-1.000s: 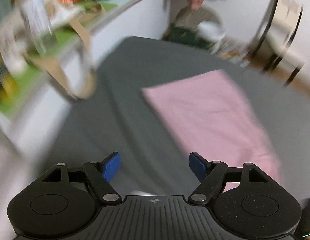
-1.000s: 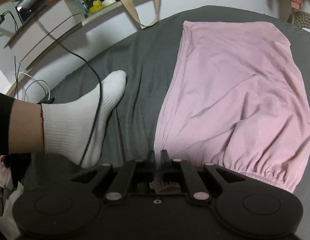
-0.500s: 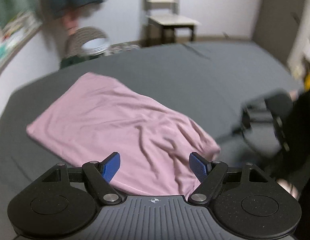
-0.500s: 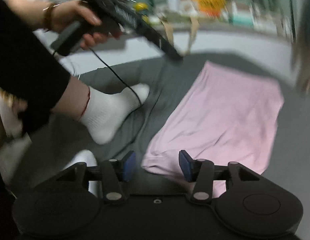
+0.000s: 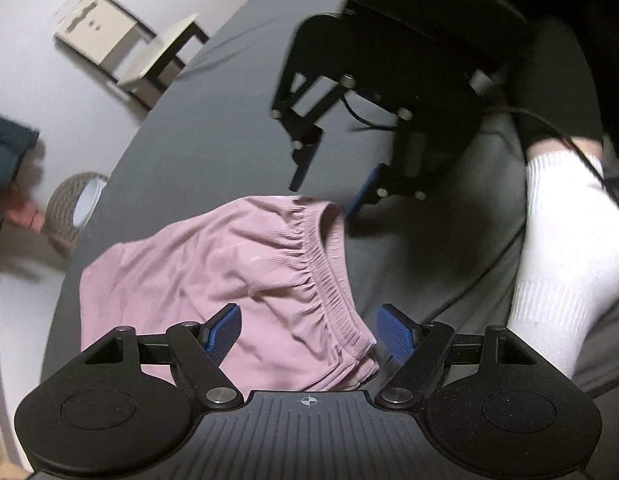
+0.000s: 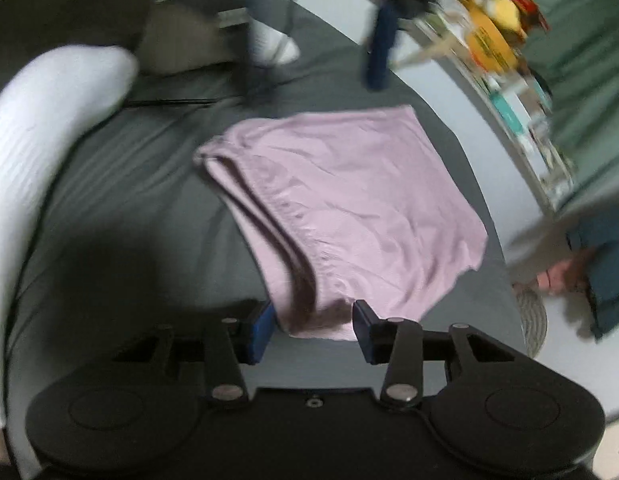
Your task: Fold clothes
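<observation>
A pink garment [image 5: 237,272] with a gathered elastic waistband lies flat on the dark grey bed sheet [image 5: 209,132]. My left gripper [image 5: 309,334] is open just above one waistband corner, which sits between its blue pads without touching them. The right gripper [image 5: 331,182] hovers over the other waistband corner. In the right wrist view the garment [image 6: 349,200] spreads away from me, and its near corner lies between the right gripper's [image 6: 313,330] pads. These jaws are closing, but the pads do not press the cloth.
A person's foot in a white sock [image 5: 569,260] rests on the bed beside the garment, with a black cable over it. A chair [image 5: 149,52] and a woven basket [image 5: 69,208] stand beyond the bed. A cluttered shelf [image 6: 501,40] runs along the far side.
The left gripper swung from the shelf side to the waistband end, rolling as it went and staying open. The right gripper let go of the garment's edge, rolled, and now straddles a corner.
</observation>
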A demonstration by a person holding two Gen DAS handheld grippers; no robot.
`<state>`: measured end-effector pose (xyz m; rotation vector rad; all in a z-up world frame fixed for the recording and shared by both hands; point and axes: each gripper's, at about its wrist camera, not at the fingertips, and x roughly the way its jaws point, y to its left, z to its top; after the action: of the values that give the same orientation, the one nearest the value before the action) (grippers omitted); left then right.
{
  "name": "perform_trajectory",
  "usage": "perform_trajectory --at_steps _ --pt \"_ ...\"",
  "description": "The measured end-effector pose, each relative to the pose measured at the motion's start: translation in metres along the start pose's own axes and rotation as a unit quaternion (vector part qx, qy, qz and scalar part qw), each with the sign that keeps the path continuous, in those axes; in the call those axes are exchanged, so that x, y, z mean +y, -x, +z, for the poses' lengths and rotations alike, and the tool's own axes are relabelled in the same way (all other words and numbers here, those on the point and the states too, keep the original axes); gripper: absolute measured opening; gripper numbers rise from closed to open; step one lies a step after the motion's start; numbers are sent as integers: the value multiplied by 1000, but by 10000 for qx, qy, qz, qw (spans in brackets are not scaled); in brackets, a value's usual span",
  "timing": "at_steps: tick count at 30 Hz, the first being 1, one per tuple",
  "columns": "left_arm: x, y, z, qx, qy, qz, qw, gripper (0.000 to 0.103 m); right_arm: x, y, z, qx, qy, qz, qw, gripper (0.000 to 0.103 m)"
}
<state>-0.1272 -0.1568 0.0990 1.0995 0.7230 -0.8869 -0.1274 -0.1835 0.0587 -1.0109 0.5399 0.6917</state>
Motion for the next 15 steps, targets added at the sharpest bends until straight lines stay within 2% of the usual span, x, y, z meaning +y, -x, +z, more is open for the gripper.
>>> perform_trajectory --at_steps 3,4,5,7,8,12,13,15 --pt "-6 -14 0 339 -208 -50 9992 76 -11 -2 -1 144 -445 104 9989 42" --pt "-10 -18 0 415 -331 -87 9986 73 -12 -1 -3 135 -545 131 9983 42" --pt "-14 -22 -1 490 -454 -125 9977 65 -13 0 -6 129 -635 156 9978 42" --pt "-21 -30 -3 595 -672 -185 9958 56 -11 2 -8 147 -667 169 9975 42" --pt "-24 -34 -3 651 -778 -203 9946 47 -10 2 -9 153 -676 173 9974 42" --pt "-32 -45 -4 731 -1142 -107 9907 41 -6 5 -11 96 -592 154 9981 42" --pt "-35 -46 -5 731 -1280 -112 9890 32 -6 5 -12 81 -624 174 9979 42" --pt "-40 -45 -4 735 -1557 -115 9850 24 -8 6 -13 55 -710 215 9972 42"
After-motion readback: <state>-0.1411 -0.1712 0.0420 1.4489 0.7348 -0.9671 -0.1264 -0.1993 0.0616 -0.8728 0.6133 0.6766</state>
